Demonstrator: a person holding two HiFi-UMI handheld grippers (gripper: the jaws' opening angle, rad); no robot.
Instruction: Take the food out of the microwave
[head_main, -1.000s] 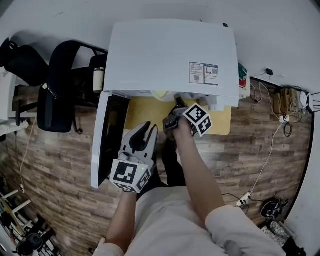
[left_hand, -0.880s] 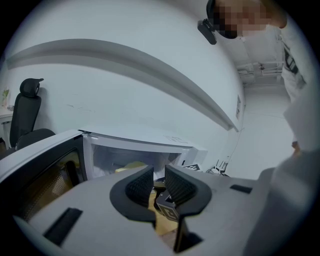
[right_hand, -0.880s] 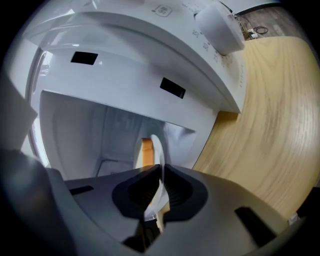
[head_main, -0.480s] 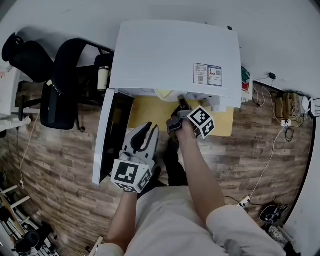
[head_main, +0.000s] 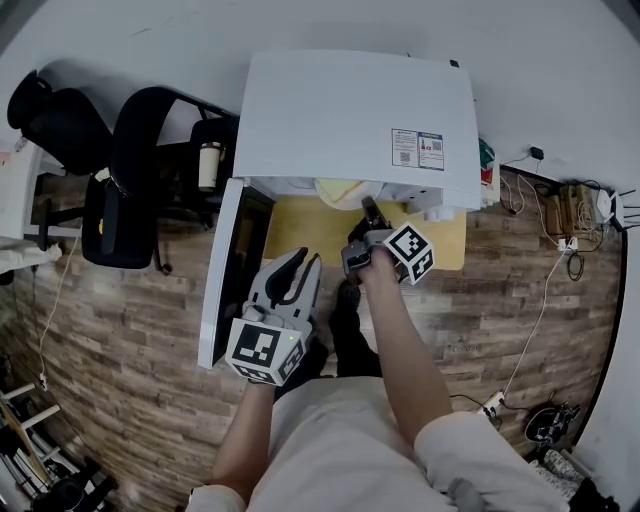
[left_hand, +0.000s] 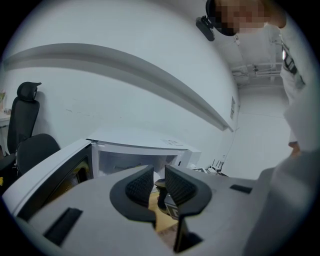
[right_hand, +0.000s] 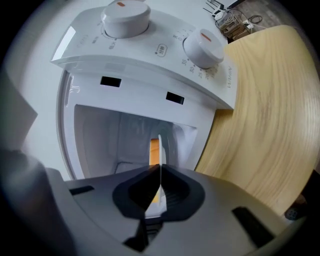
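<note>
Now pinches the rim of the food plate (head_main: 338, 191) at the microwave (head_main: 355, 115) mouth, desk (head_main: 300, 225) far edge, right gripper (right_hand: 160, 175) jaws just closed to draw it out; holds left gripper (left_hand: 159, 181) parted, empty, clear of the door (head_main: 228, 270)

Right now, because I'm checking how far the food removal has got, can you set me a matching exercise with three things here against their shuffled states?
Things:
1. microwave door
2. left gripper
3. right gripper

States:
A. shut on the thin white rim of a plate
B. swung wide open
C. jaws apart, nothing between them

Pairs: 1-B, 2-C, 3-A
</note>
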